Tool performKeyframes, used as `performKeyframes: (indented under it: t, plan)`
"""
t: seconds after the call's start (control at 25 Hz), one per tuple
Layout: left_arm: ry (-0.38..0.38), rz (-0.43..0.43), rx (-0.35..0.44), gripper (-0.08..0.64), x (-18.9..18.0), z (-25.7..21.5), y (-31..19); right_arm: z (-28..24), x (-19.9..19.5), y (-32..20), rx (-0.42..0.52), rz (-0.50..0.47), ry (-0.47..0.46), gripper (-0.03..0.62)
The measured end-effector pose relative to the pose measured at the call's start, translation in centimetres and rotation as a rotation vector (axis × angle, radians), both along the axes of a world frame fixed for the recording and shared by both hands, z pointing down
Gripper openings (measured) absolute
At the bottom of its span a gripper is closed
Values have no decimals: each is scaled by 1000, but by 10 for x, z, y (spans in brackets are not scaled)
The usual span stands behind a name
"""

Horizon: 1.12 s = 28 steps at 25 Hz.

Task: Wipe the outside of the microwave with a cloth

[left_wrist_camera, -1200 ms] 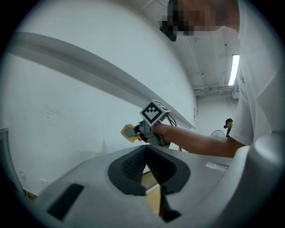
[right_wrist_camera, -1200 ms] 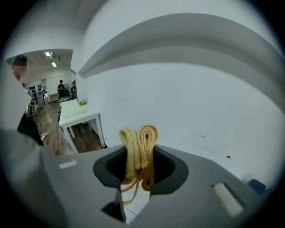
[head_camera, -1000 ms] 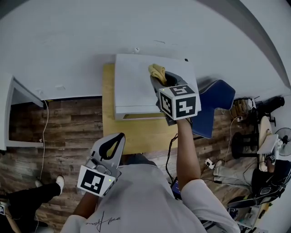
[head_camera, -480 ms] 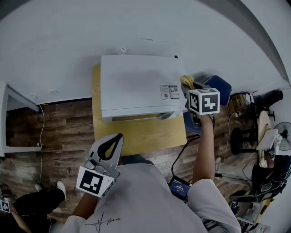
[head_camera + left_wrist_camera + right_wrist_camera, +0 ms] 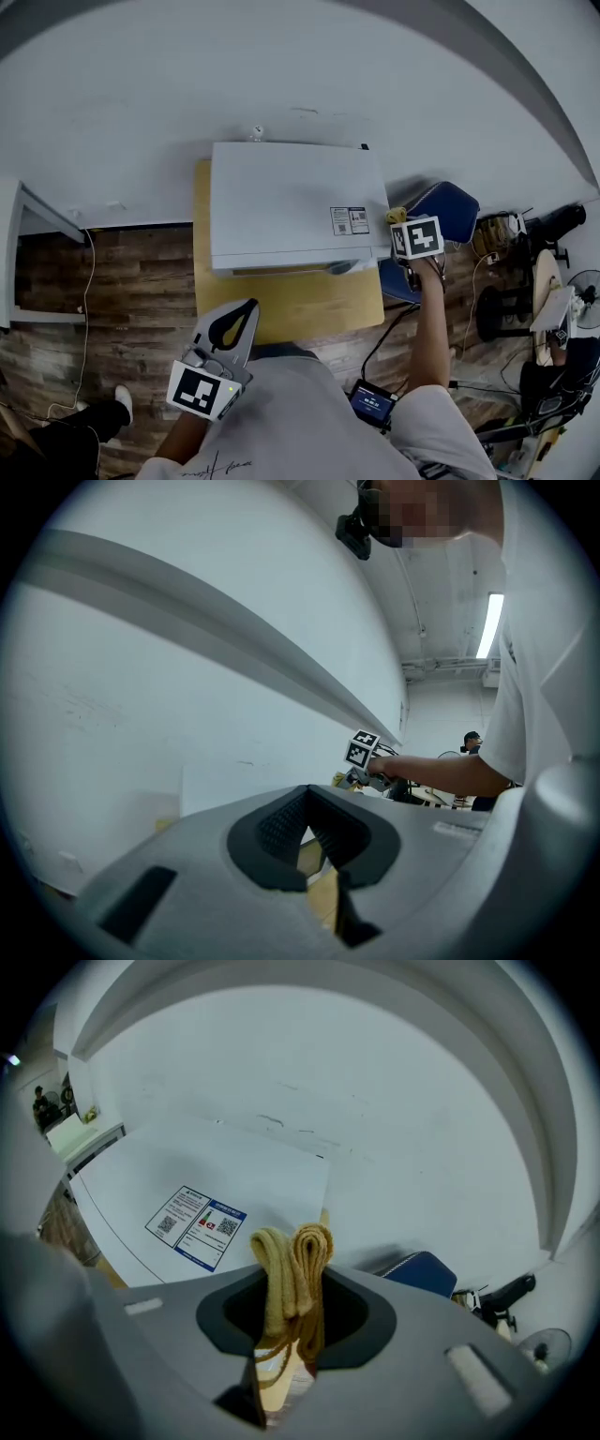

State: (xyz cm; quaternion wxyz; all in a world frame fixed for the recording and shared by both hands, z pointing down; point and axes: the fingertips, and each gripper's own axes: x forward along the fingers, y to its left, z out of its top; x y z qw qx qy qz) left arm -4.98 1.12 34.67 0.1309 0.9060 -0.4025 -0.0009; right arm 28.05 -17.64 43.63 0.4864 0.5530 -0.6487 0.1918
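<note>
I'm clamping the folded yellow cloth (image 5: 292, 1265) in my R gripper (image 5: 403, 223) just beside the microwave's (image 5: 291, 202) right top edge, w/ its long axis running off to my left, so R is nearer; L gripper (image 5: 232, 328), jaws together on nothing, is hanging by my torso.

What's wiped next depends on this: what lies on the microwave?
Only a printed label near the microwave's right edge. The cloth, in the right tongs, is beside that edge. Nothing covers the top.
</note>
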Motion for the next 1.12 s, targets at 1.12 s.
performKeyframes:
  t: [1.12]
  plan:
    - [3,23,8,-3,-34,-3,26,-3,-79,1,42,59,8,120]
